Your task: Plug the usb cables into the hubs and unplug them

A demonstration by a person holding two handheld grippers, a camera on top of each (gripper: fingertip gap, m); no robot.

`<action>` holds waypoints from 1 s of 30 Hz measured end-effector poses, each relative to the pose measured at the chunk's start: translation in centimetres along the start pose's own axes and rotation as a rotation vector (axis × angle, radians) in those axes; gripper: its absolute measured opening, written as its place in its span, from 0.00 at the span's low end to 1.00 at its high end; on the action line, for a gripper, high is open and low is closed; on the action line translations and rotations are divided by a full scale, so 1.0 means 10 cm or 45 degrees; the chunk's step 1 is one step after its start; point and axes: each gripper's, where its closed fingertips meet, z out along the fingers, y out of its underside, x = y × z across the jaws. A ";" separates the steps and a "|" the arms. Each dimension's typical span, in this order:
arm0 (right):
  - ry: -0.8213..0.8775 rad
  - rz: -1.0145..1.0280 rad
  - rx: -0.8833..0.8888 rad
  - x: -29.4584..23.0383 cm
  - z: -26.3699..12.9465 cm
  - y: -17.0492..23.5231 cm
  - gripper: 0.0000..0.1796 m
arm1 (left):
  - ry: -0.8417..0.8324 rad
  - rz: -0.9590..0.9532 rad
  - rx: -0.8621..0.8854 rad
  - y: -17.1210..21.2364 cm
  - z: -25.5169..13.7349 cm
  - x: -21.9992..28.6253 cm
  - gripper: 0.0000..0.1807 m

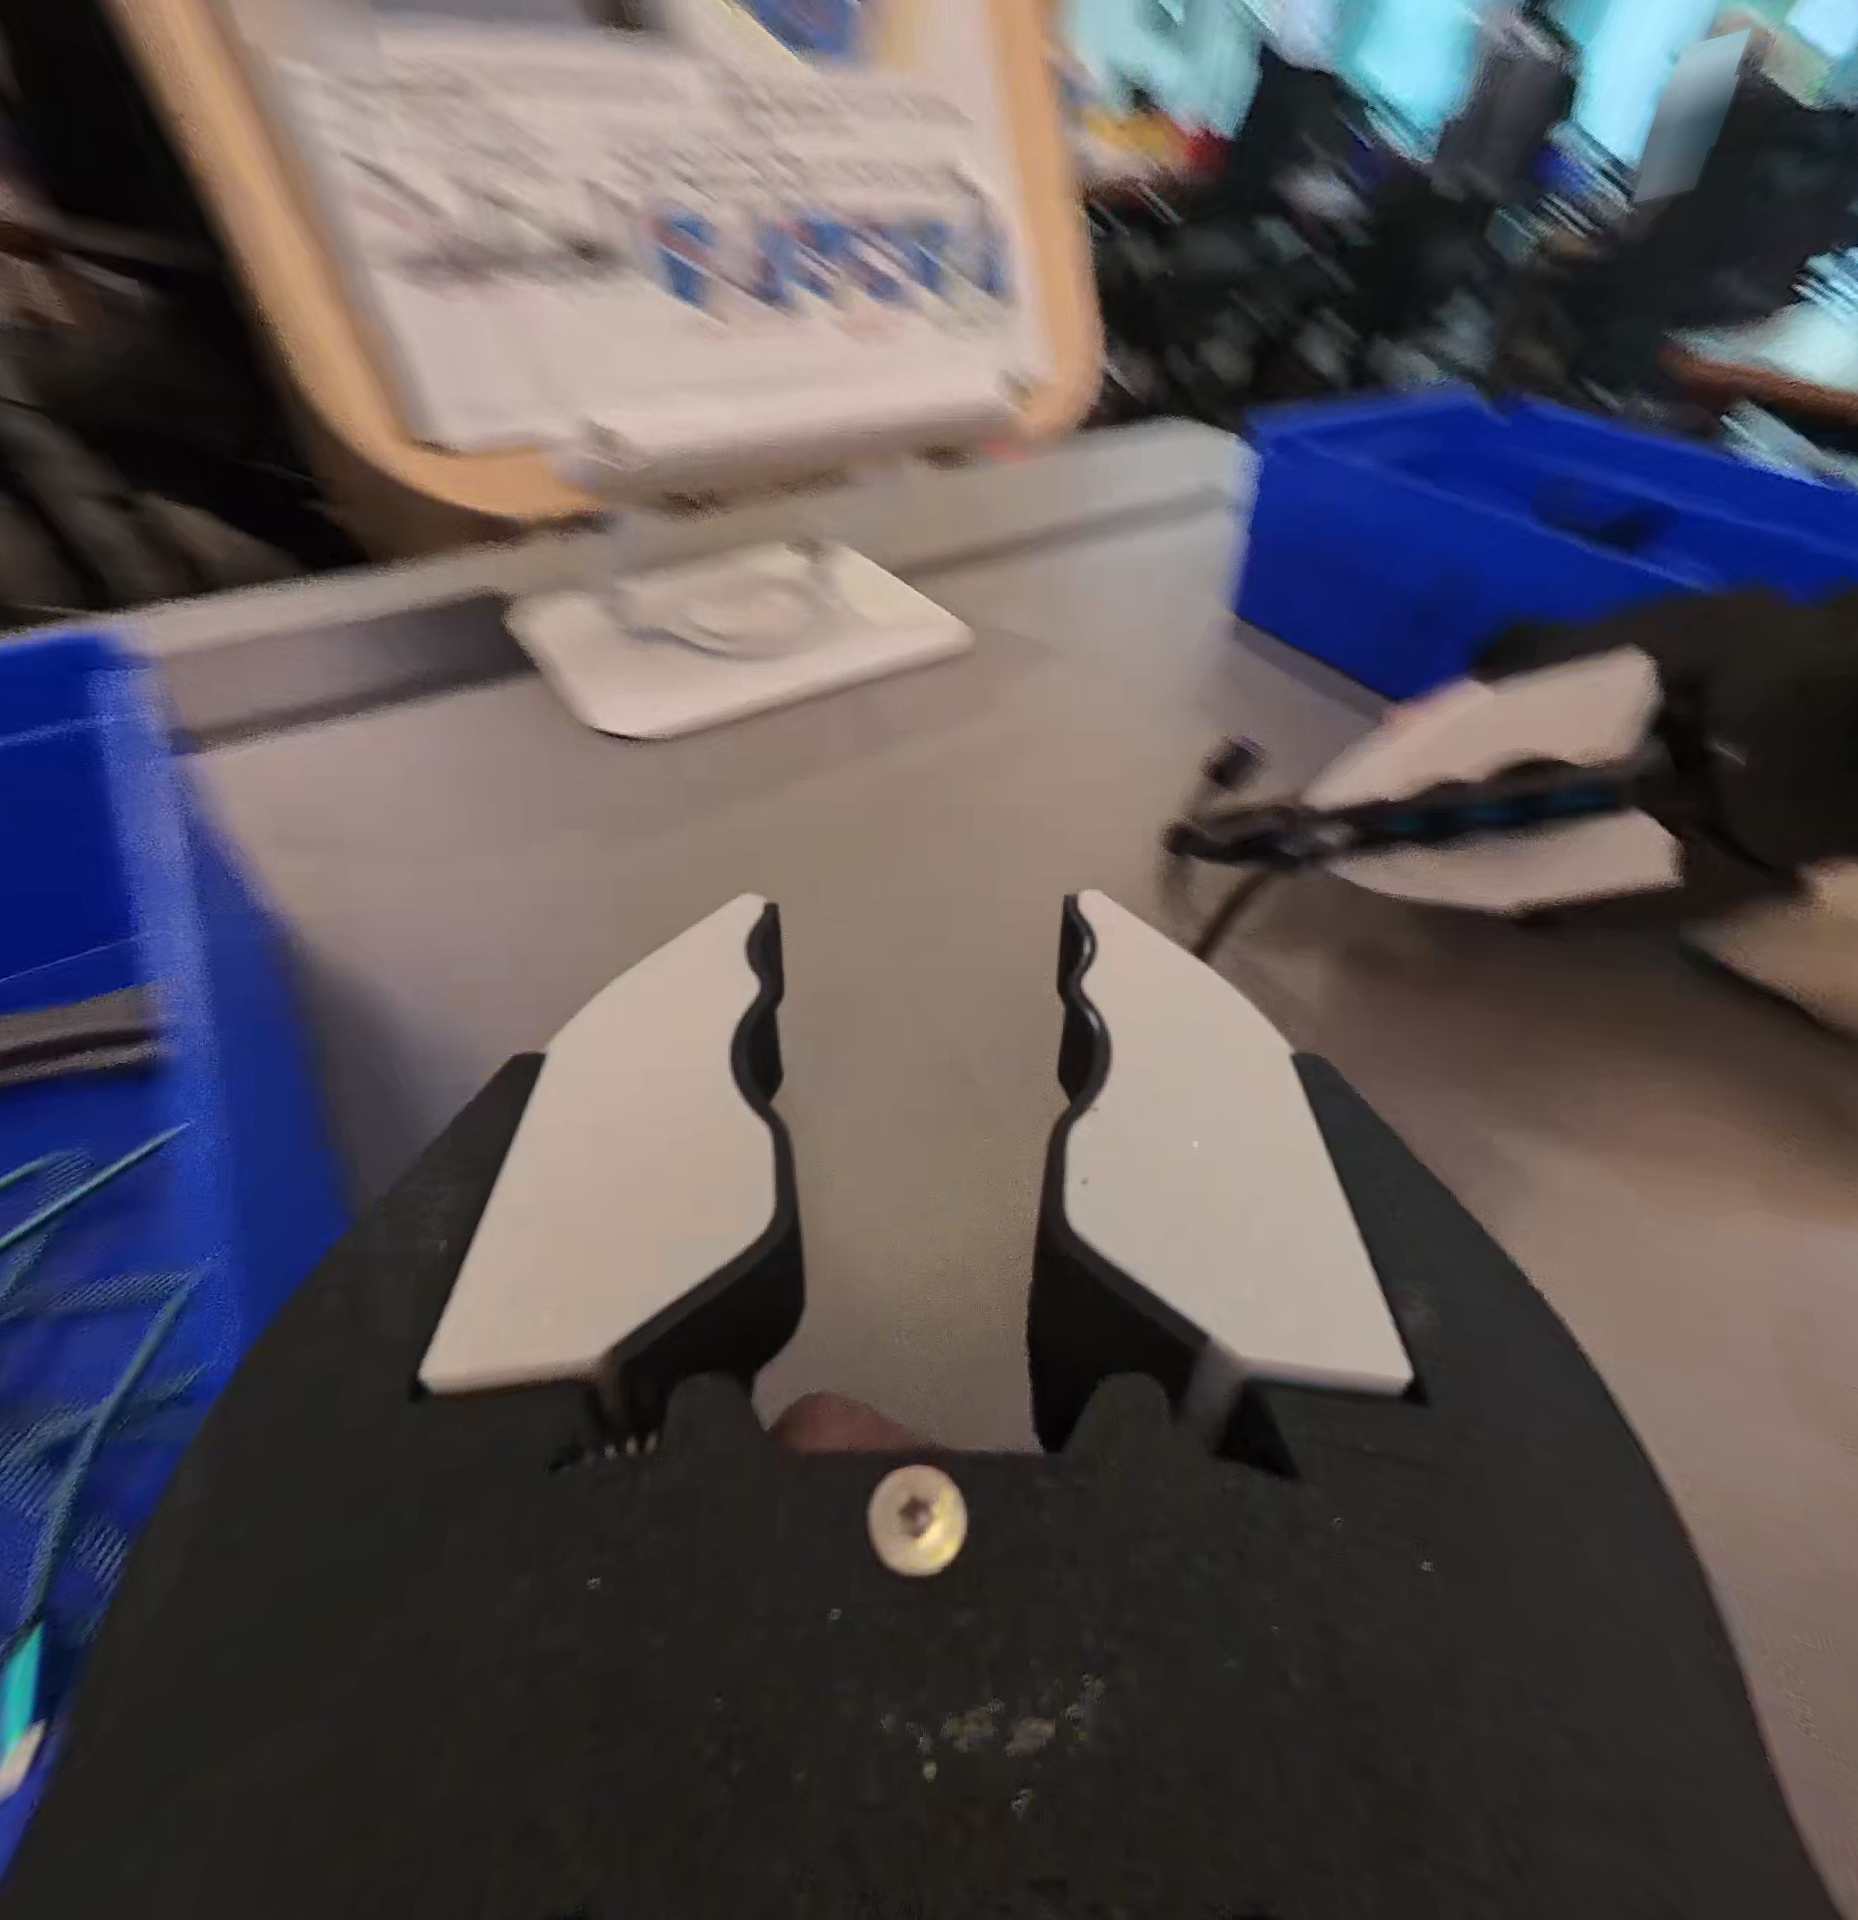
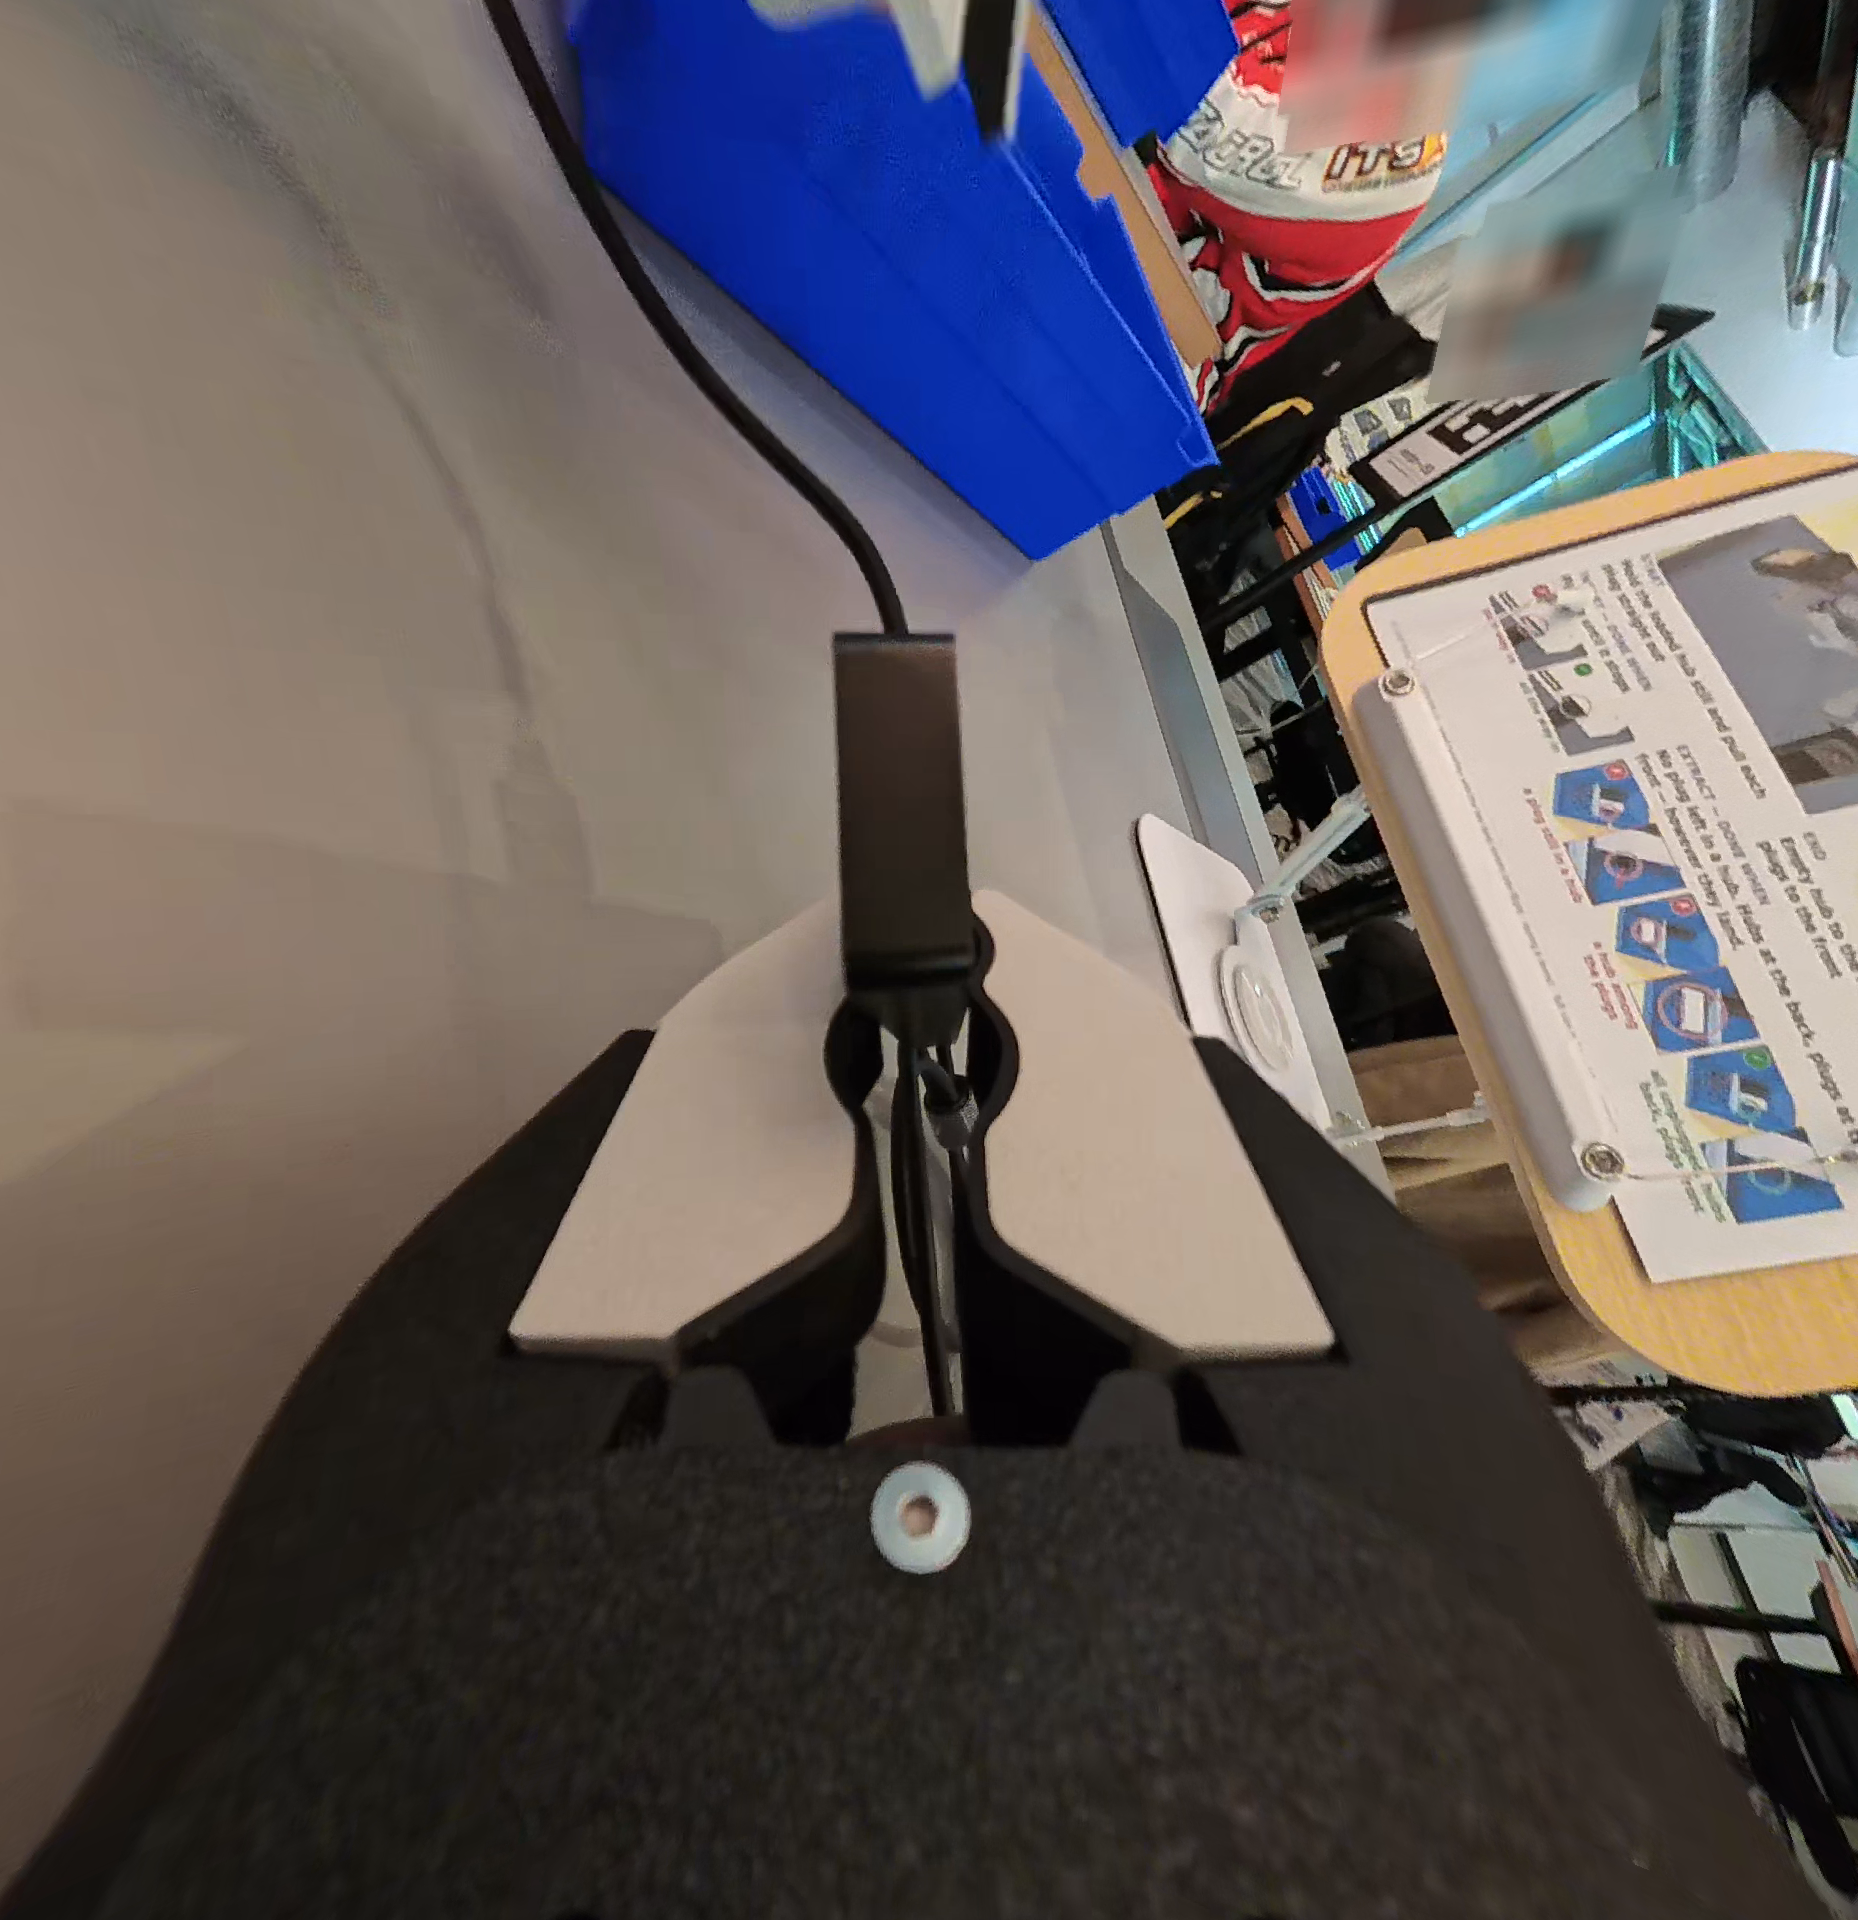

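Currently: left tool (image 1: pixel 914 935) spread wide, nothing between fingers, hovering over grey table (image 1: pixel 1008 790). Right tool (image 2: pixel 909 977) clamped on black USB hub (image 2: pixel 897 800), held clear of table, hub's cable (image 2: pixel 696 353) trailing off past blue bin (image 2: pixel 904 270). Right tool with hub also visible at right of left wrist view (image 1: pixel 1507 800), blurred. Instruction board (image 2: pixel 1631 883) on stand nearby.

We see a slim black rectangular plastic USB hub (image 2: pixel 897 800) standing out beyond the closed tongs, its thin black cable (image 2: pixel 696 343) curving away across the grey worktop, blue ports (image 1: pixel 1424 824) showing along one side.
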 end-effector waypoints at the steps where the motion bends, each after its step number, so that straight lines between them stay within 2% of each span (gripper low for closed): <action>1: 0.010 0.007 -0.015 0.02 0.00 0.02 0.06 | -0.142 -0.024 0.099 -0.02 -0.12 -0.10 0.28; 3: 0.037 0.035 -0.046 0.08 -0.01 0.08 0.06 | -0.283 -0.027 0.214 0.02 -0.30 -0.10 0.29; 6: 0.053 0.086 -0.043 0.13 -0.02 0.09 0.06 | -0.456 0.117 0.202 0.17 -0.35 -0.05 0.32; 10: 0.102 0.109 -0.054 0.22 -0.06 0.08 0.06 | -0.460 0.078 0.306 0.13 -0.36 0.04 0.32; 13: 0.227 0.232 -0.017 0.57 -0.23 -0.08 0.06 | -0.444 0.089 0.349 0.11 -0.37 0.08 0.29; 16: 0.312 0.312 -0.007 1.13 -0.70 -0.42 0.06 | -0.424 0.115 0.327 0.14 -0.34 0.13 0.29; 20: 0.357 0.328 -0.002 2.00 -1.54 -0.88 0.06 | -0.382 0.136 0.279 0.20 -0.26 0.19 0.29; 22: 0.392 0.342 -0.026 2.46 -1.94 -0.98 0.06 | -0.365 0.130 0.257 0.23 -0.23 0.20 0.29; 26: 0.431 0.362 -0.117 3.23 -2.48 -0.80 0.06 | -0.335 0.112 0.231 0.26 -0.19 0.21 0.29; 30: 0.353 0.625 -0.053 3.60 -2.64 -0.28 0.06 | -0.331 0.130 0.228 0.26 -0.18 0.22 0.28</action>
